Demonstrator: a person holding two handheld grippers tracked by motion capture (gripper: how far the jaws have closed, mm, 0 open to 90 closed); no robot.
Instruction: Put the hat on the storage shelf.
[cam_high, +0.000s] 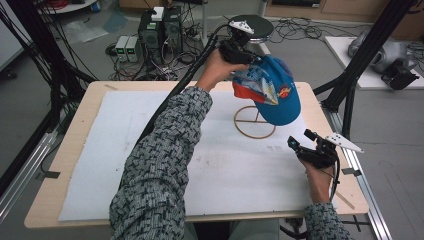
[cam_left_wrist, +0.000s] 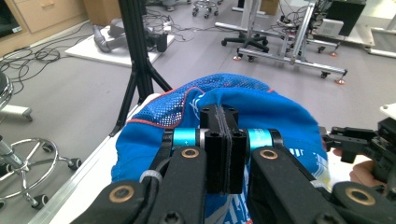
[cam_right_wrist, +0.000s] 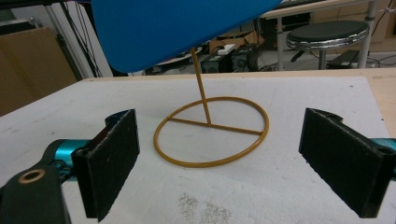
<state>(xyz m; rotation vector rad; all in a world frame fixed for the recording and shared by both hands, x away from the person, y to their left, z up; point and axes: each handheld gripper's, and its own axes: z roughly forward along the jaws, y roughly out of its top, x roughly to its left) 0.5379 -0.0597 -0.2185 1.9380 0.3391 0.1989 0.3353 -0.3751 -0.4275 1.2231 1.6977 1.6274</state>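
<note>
The blue fabric baseball cap with an orange-red peak and a printed front panel (cam_high: 272, 90) sits tilted over the top of the thin yellow wire stand with a ring-shaped foot (cam_high: 254, 122), its crown hanging toward the right of the stand and its peak pointing back toward the left hand. The left gripper (cam_high: 239, 51) has it: in the left gripper view its fingers (cam_left_wrist: 223, 154) are pressed fully together on a fold of the cap's mesh rear edge, up above and behind the stand. So the cap lies directly at those fingers, and any lift would, I judge, have to go upward along the stand's upright rod to free it. The right gripper (cam_high: 300, 145) waits low on the counter (cam_high: 150, 150), to the right of the stand and in front of it, well apart from it, its fingers (cam_right_wrist: 112, 158) spread wide and holding nothing, aimed at the ring foot. The left hand is plainly the nearer one. Hidden: the top of the rod disappears under the cap, so whether the cap rests on it or hangs just clear cannot be told; the cap's print is too small to read.
</note>
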